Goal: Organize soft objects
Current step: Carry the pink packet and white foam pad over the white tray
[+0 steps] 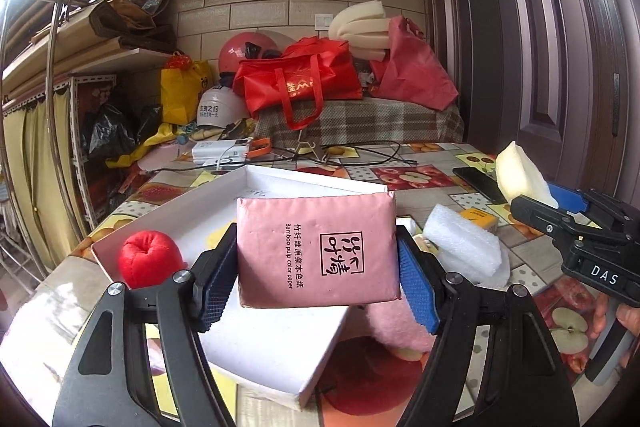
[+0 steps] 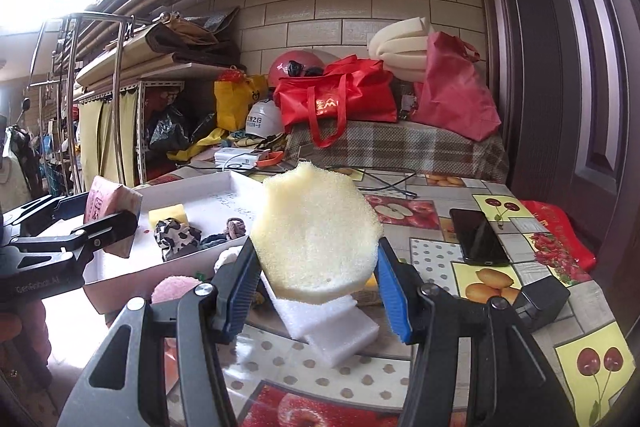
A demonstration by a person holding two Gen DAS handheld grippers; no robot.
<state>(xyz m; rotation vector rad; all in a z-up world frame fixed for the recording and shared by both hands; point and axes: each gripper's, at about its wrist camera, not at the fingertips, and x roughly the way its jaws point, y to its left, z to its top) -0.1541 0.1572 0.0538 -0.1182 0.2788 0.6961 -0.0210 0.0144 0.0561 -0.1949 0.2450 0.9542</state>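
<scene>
My left gripper [image 1: 316, 267] is shut on a pink tissue pack [image 1: 316, 251], held above the white box [image 1: 280, 183]. A red plush apple [image 1: 148, 259] sits at the box's left corner. My right gripper [image 2: 316, 281] is shut on a pale yellow sponge [image 2: 316, 231], lifted over the table beside the box [image 2: 188, 187]. In the right wrist view the box holds a yellow sponge block [image 2: 168, 217], a leopard-print scrunchie [image 2: 176, 239] and dark hair ties [image 2: 234, 227]. The left gripper with the tissue pack [image 2: 110, 203] shows at the left there; the right gripper and sponge [image 1: 520, 175] show at the right in the left wrist view.
White foam blocks [image 2: 332, 323] and a pink fluffy item [image 2: 172, 289] lie on the fruit-print tablecloth [image 2: 500, 307] by the box. A black phone [image 2: 476, 235] and a small black box [image 2: 540, 301] lie at the right. Red bags [image 1: 304, 83], helmets and cables crowd the far end.
</scene>
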